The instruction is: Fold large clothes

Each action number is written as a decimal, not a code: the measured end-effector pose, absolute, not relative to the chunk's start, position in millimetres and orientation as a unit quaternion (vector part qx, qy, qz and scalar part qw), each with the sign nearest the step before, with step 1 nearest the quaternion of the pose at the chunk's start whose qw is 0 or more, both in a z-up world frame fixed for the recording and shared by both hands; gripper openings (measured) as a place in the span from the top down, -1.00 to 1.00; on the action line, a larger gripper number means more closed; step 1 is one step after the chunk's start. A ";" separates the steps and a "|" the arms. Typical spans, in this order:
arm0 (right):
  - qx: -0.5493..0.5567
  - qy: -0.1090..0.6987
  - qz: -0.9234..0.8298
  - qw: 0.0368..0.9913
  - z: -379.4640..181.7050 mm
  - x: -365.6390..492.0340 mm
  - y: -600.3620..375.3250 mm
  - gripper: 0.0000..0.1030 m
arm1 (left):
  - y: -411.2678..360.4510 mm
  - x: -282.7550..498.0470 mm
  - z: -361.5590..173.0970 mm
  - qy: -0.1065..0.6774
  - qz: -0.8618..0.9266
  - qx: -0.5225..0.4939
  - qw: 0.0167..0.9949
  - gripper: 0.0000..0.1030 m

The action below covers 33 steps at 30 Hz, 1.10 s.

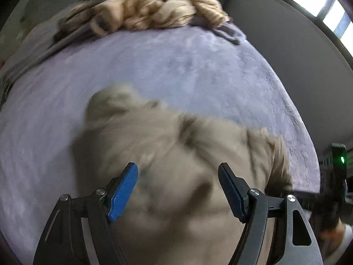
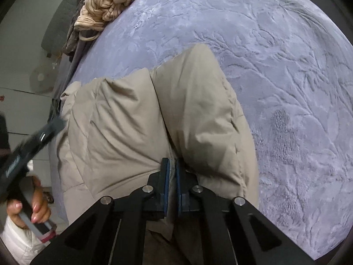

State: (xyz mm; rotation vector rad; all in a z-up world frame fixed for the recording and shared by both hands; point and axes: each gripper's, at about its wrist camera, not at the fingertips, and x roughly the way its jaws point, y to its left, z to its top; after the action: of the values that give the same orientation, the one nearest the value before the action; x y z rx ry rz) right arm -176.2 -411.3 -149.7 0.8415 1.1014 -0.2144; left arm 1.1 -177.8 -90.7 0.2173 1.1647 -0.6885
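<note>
The fingers (image 2: 166,176) of the right gripper (image 2: 172,177) are pinched together on a fold of the trousers (image 2: 136,119), near the front edge of the bed; those of the left gripper (image 1: 177,190) are spread wide above the same cloth, nothing being held between the blue pads (image 1: 123,192). The trousers, khaki and of a smooth woven stuff, are seen bunched and creased, with two broad legs laid side by side and a dark seam between them. In the left view they are blurred. The bed is covered by a lavender blanket (image 2: 275,77), plush, with leaves and branches pressed into the pile. A striped beige garment (image 2: 106,4) is heaped in twisted folds at the far edge, well apart, upon darker grey cloth (image 2: 75,35). Beyond, pale floor (image 2: 17,101) and a bright window (image 1: 326,6) are shown. The left gripper's handle is gripped by a hand (image 2: 33,207).
</note>
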 end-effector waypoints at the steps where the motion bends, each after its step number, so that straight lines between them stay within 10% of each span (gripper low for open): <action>1: 0.390 0.507 -0.098 0.763 -148.6 -177.4 -411.9 0.91 | -165.1 -2.4 -92.0 0.549 -0.313 0.094 0.770 -0.48; 5: 0.380 0.502 -0.091 0.772 -126.8 -185.2 -408.3 0.81 | -129.8 -31.7 -108.8 0.576 -0.292 0.101 0.756 -0.99; 33: 0.320 0.567 -0.056 0.757 -113.1 -221.1 -350.7 0.81 | -76.7 -83.6 -111.3 0.609 -0.219 0.067 0.759 -0.99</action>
State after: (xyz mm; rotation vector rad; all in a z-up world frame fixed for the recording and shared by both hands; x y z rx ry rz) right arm -221.1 -350.7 -113.1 0.6970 1.2369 -0.1224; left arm -83.6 -76.7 -111.3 0.1451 1.3269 -0.4774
